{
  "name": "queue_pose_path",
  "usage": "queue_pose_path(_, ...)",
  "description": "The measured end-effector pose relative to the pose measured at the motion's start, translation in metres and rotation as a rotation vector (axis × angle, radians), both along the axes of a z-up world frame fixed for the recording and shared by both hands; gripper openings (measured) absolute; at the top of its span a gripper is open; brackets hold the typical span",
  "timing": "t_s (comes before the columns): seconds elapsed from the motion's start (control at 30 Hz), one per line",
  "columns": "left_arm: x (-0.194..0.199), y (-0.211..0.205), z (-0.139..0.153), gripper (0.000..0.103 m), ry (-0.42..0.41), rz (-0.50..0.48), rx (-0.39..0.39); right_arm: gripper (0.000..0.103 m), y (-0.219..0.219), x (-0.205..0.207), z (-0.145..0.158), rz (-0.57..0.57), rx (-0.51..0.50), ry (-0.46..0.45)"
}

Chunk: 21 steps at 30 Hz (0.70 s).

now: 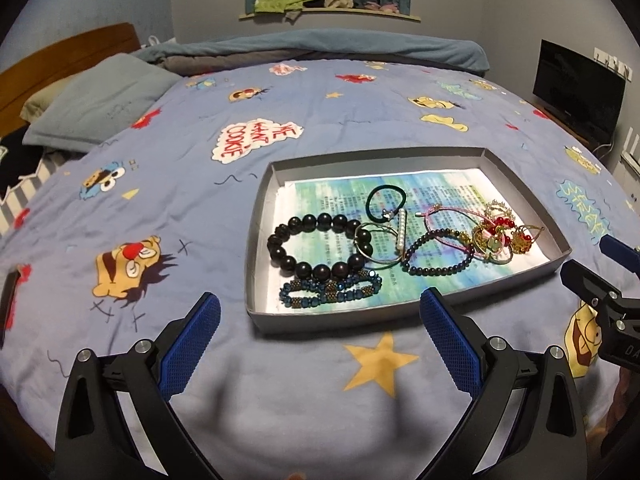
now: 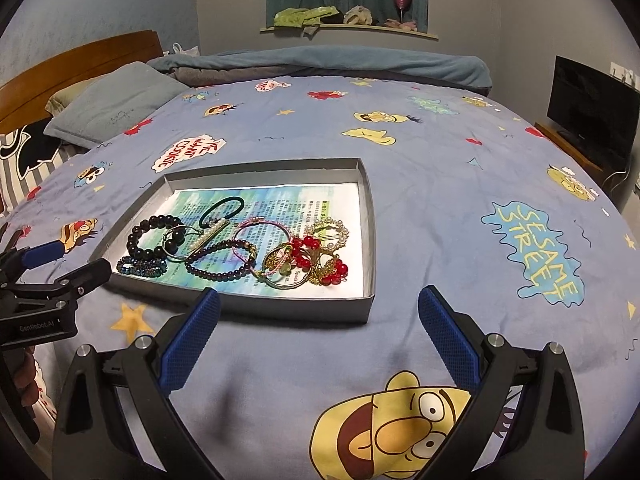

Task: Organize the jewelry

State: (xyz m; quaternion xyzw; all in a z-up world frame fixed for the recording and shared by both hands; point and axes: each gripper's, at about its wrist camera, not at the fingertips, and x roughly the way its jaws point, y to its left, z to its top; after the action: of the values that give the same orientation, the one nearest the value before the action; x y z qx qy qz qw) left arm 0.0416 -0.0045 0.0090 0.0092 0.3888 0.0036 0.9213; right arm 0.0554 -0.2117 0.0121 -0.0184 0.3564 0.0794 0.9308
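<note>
A shallow grey box tray [image 1: 264, 240] [image 2: 370, 236] lined with printed paper lies on the bed. In it lie a dark large-bead bracelet [image 1: 288, 228] [image 2: 138, 234], a blue beaded bracelet [image 1: 332, 292] [image 2: 140, 267], a green hair tie [image 1: 386, 200] [image 2: 222, 206], a pearl bar [image 1: 401, 232], a dark purple bead bracelet [image 1: 436, 268] [image 2: 224, 270], a pink cord bracelet [image 2: 260, 226] and a tangle of gold and red jewelry [image 1: 504, 236] [image 2: 316, 260]. My left gripper [image 1: 320, 312] is open and empty just before the tray's near wall. My right gripper [image 2: 320, 308] is open and empty near the tray's right corner.
The bed has a blue cartoon-print cover [image 1: 200, 184] [image 2: 460, 184]. A grey pillow [image 1: 100, 108] and wooden headboard [image 1: 68, 44] are at far left. A folded blanket [image 2: 320, 64] lies at the back. A monitor [image 2: 592, 116] stands at right.
</note>
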Motion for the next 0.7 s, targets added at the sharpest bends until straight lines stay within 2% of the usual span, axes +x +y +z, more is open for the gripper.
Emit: queue_pose_path(0.7, -0.0009, 0.001, 0.0024, 0.099, -0.005, 0.005, 0.002, 0.098, -0.0018, -0.003, 0.0013, -0.007, -0.004, -0.007)
